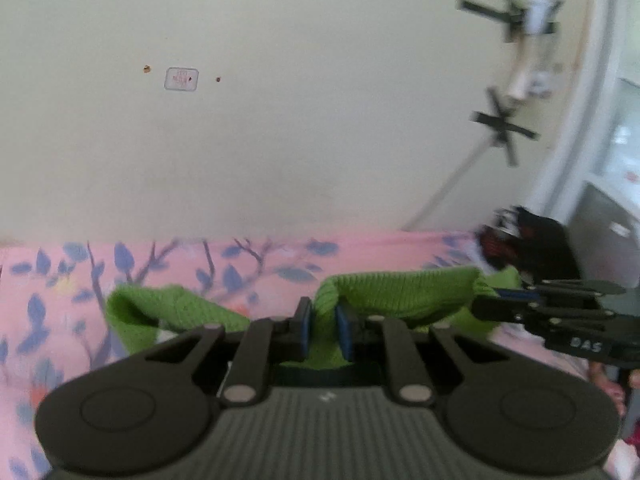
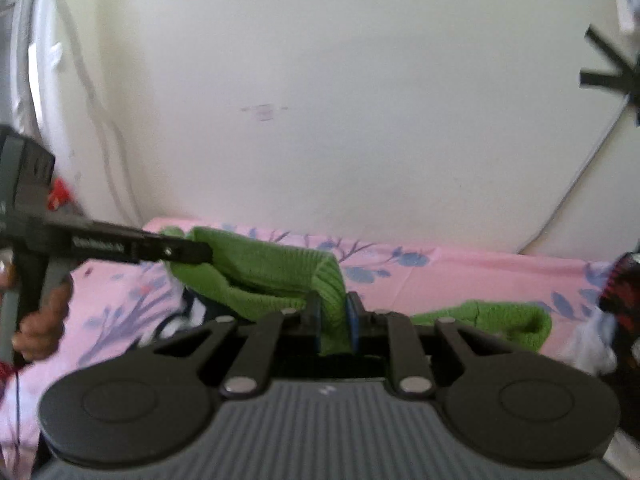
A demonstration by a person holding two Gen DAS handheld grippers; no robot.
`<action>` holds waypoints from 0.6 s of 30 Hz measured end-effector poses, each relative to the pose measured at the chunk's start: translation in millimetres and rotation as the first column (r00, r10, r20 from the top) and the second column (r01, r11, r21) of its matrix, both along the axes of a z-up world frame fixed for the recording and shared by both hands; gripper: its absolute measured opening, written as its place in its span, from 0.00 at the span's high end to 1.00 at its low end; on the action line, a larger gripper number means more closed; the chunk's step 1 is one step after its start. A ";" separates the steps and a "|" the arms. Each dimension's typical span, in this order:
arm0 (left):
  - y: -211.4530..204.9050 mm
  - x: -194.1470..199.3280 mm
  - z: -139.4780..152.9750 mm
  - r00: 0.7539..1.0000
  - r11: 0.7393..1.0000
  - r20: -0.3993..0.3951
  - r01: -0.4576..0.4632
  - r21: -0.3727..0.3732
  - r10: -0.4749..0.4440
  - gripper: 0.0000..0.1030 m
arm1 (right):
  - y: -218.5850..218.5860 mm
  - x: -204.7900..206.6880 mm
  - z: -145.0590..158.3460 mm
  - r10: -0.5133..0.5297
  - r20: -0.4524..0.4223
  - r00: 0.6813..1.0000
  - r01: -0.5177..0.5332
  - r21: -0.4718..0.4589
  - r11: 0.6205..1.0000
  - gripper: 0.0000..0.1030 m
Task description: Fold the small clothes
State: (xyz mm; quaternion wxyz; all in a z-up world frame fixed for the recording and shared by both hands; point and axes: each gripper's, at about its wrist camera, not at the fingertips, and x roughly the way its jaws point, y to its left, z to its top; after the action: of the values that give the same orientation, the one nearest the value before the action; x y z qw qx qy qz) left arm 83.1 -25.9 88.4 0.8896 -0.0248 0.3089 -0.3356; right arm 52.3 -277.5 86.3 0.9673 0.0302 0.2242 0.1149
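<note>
A green ribbed knit garment (image 1: pixel 400 290) is held up above a pink floral bedsheet (image 1: pixel 60 280). My left gripper (image 1: pixel 323 330) is shut on one edge of it, the cloth pinched between the blue pads. My right gripper (image 2: pixel 333 322) is shut on the other edge of the same green garment (image 2: pixel 260 268). The knit stretches between the two grippers. The right gripper also shows in the left wrist view (image 1: pixel 500 298) at the right, and the left gripper shows in the right wrist view (image 2: pixel 192 252) at the left. One sleeve (image 1: pixel 136 312) hangs down to the left.
A cream wall (image 1: pixel 280 120) stands close behind the bed. A pile of dark and red clothes (image 1: pixel 520 240) lies at the bed's right end, also in the right wrist view (image 2: pixel 620 292). A white cloth (image 2: pixel 592 344) lies beside it. Black tape crosses (image 1: pixel 504 124) hold a cable on the wall.
</note>
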 end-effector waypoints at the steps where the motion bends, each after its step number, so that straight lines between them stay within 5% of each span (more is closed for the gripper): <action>1: 7.2 -18.3 -3.2 1.000 1.000 -0.005 0.011 -0.012 -0.011 0.87 | 5.5 -18.3 -3.5 0.003 0.008 1.000 -0.003 -0.013 1.000 0.88; 7: 29.2 -104.8 -43.3 0.996 0.999 -0.081 0.034 -0.027 -0.036 0.86 | 35.1 -101.9 -49.8 -0.023 0.005 1.000 0.024 -0.065 0.998 0.88; 12: 37.5 -138.4 -71.3 0.989 0.997 -0.134 0.062 0.052 -0.055 0.69 | 50.2 -114.9 -80.6 -0.048 -0.064 0.997 0.041 -0.101 0.994 0.85; 15: 60.2 -147.3 -54.8 0.993 0.998 -0.101 0.064 0.027 -0.061 0.59 | 34.5 -130.6 -70.5 -0.006 -0.075 0.997 0.005 -0.013 1.000 0.47; 18: 89.4 -141.2 -28.4 0.999 0.999 -0.042 -0.016 -0.031 0.014 0.58 | 14.4 -148.9 -49.0 -0.021 -0.002 1.000 0.021 0.048 0.999 0.52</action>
State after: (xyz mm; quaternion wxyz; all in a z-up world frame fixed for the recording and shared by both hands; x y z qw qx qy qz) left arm -58.1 63.5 60.0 0.8850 -0.0482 0.3216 -0.3331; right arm -96.6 -263.1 37.3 0.9672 0.0556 0.2219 0.1101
